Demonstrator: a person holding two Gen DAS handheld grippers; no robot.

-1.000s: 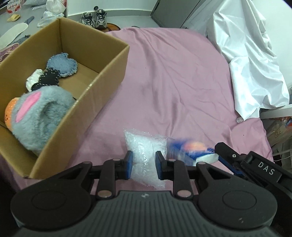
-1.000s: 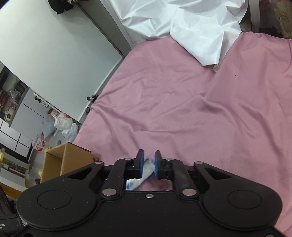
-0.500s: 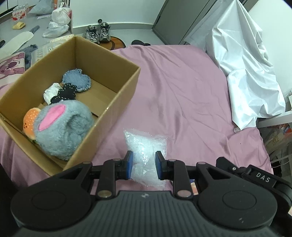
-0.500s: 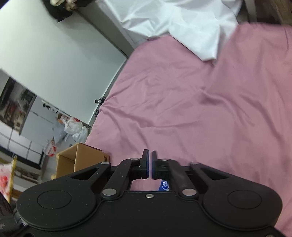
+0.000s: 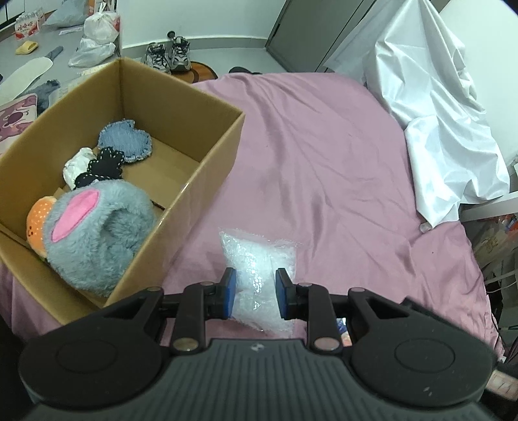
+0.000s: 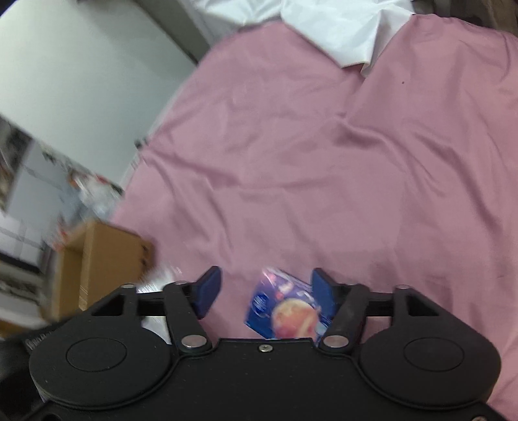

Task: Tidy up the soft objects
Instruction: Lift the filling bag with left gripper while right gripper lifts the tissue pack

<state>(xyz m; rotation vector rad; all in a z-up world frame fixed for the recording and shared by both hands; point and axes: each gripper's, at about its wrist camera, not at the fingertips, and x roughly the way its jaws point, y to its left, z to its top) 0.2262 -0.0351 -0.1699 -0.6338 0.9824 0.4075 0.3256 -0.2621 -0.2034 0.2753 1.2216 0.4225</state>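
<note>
A clear bubble-wrap bag (image 5: 259, 268) lies on the pink bedsheet (image 5: 323, 155), between the fingers of my left gripper (image 5: 254, 293), which is open around its near end. A cardboard box (image 5: 207, 162) at left holds a grey plush toy (image 5: 97, 233), a blue denim patch (image 5: 126, 144), a dark patch and a white cloth. My right gripper (image 6: 264, 293) is open over a blue and orange packet (image 6: 288, 312) that lies on the sheet between its fingers. The box also shows in the right wrist view (image 6: 100, 259), blurred.
A crumpled white sheet (image 5: 437, 123) lies at the bed's right side and also shows in the right wrist view (image 6: 340, 29). Shoes (image 5: 168, 56), bags and slippers are on the floor beyond the box. The bed's edge drops off at right.
My right gripper was shut on the blue packet, then opened wide; the packet now lies on the sheet. The left wrist view has pulled back and up, with the bag still between its fingers.
</note>
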